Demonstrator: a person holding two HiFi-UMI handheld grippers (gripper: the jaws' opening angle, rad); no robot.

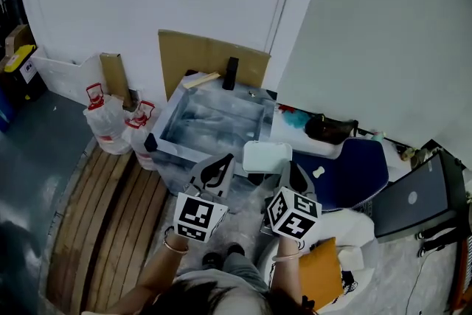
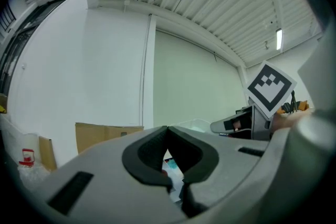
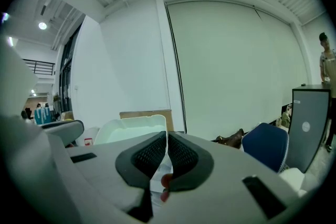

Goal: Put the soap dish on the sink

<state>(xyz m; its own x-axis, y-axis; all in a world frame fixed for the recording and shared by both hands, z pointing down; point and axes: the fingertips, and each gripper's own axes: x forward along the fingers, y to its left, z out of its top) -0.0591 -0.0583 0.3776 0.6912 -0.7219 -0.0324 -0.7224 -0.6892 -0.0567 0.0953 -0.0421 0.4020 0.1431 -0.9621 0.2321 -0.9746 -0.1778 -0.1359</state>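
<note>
A white soap dish (image 1: pixel 267 156) hangs just off the near right corner of the metal sink (image 1: pixel 259 113), which stands against the wall. My right gripper (image 1: pixel 287 173) is shut on the dish's near edge. In the right gripper view the dish (image 3: pixel 131 129) rises to the left of the closed jaws of the right gripper (image 3: pixel 167 136). My left gripper (image 1: pixel 215 169) hovers at the sink's near rim, shut, with nothing between its fingers. In the left gripper view the left gripper (image 2: pixel 168 132) has its tips together, and the marker cube (image 2: pixel 269 87) of the other gripper shows at the right.
Cardboard (image 1: pixel 210 57) leans behind the sink, and a black bottle (image 1: pixel 231 74) stands on its far rim. Plastic bags (image 1: pixel 110 122) sit to the left, above wooden slats (image 1: pixel 110 210). At the right are a blue chair (image 1: pixel 352 167), a dark bag (image 1: pixel 332 129) and a black case (image 1: pixel 417 199).
</note>
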